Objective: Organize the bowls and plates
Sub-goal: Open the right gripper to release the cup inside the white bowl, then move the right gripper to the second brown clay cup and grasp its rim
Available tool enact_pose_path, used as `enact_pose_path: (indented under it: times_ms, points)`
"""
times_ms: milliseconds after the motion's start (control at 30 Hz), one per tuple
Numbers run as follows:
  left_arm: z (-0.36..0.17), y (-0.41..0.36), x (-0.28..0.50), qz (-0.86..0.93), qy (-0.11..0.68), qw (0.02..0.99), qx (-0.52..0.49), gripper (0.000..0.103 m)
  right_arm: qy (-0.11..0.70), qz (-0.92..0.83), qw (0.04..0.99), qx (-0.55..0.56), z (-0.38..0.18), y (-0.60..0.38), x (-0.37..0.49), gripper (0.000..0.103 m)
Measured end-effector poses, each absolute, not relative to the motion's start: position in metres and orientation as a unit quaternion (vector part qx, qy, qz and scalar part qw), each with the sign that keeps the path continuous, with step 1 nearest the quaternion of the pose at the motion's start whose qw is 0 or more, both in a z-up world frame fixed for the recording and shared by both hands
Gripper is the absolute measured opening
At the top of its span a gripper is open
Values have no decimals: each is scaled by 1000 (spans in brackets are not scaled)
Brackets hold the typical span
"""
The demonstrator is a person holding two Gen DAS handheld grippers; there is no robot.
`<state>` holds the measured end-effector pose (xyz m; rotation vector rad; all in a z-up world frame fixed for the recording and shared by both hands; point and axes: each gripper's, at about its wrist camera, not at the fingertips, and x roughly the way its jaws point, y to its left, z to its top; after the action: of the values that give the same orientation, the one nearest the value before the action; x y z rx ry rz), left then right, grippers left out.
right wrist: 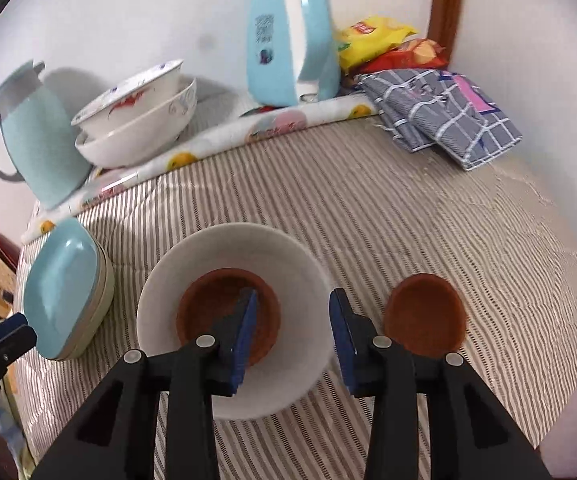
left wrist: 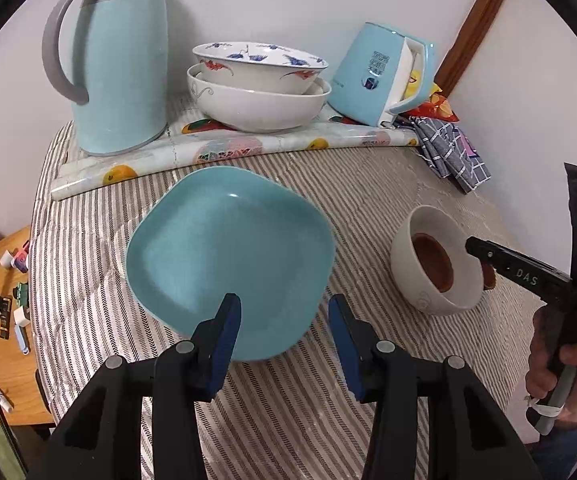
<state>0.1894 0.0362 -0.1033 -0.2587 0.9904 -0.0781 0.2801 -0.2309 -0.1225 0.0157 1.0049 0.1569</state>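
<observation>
A light blue square plate (left wrist: 228, 256) lies on the striped tablecloth; in the right wrist view it rests on a beige plate (right wrist: 100, 312). My left gripper (left wrist: 286, 328) hovers open over its near edge, gripping nothing. To the right stands a white bowl (right wrist: 224, 252) with a small brown bowl (right wrist: 208, 308) inside it. My right gripper (right wrist: 293, 300) is open astride the white bowl's right wall, one finger inside and one outside, pads apart from it. A second brown bowl (right wrist: 424, 316) sits on the cloth just right of it. Two large white bowls (left wrist: 260, 108) are stacked at the back.
A blue thermos jug (left wrist: 124, 72) and a blue kettle (left wrist: 380, 72) stand against the back wall on a rolled oilcloth (left wrist: 248, 148). Folded checked cloths (right wrist: 448, 120) and snack bags (right wrist: 376, 36) fill the back right corner. A low wooden table (left wrist: 4, 320) stands at the left.
</observation>
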Motion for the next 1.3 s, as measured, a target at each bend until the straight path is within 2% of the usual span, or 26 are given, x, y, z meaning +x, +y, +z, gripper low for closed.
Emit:
enact_pose_path:
  times_ms: [233,667,867,1233,1300]
  points:
    - [-94,26,187,-40,467,876,-117,44,462,52,884,48,-113,-275,267,37]
    - [-98,-4,201,-33,470,876,-100,44,478,12,874,83,-143,-342,268,37]
    - [-103,-16,211,-26,472,877,-88,44,491,10,867,90,-164,-354,279,30]
    - [-112,-29,222,-31,476,874,-93,44,504,24,859,89,-188,-354,297,27]
    - [-113,-33,224,-33,478,873,-90,44,506,26,858,87,-191,-351,300,24]
